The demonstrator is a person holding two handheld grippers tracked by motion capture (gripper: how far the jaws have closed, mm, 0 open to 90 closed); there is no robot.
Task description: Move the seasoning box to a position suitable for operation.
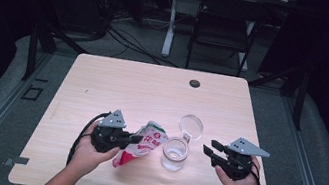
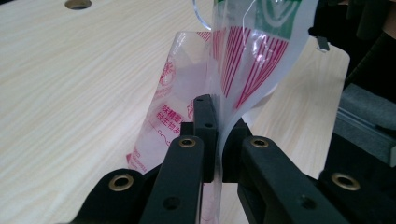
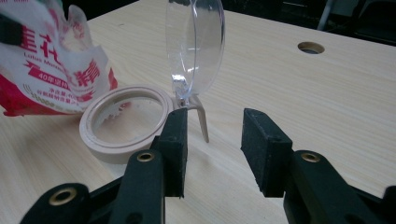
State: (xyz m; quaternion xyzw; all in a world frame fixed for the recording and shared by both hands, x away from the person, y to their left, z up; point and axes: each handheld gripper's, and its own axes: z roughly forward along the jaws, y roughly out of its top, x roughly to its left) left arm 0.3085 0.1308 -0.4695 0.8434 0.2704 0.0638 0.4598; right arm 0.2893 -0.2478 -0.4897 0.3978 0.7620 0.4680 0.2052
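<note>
A red, white and green plastic bag (image 1: 142,145) is held tilted above the table, its top end near a clear glass jar (image 1: 175,153). My left gripper (image 1: 137,139) is shut on the bag (image 2: 243,60), with the film pinched between its jaws. The jar (image 3: 126,122) stands upright with a beige rim, and its clear hinged lid (image 1: 191,126) is flipped open and stands up behind it (image 3: 196,44). My right gripper (image 1: 209,148) is open just right of the jar, nothing between its fingers (image 3: 212,151).
The light wooden table (image 1: 152,90) has a round cable hole (image 1: 195,83) near its far edge. A dark chair (image 1: 224,26) and a white table leg stand beyond the table. The person's hands hold both grippers near the front edge.
</note>
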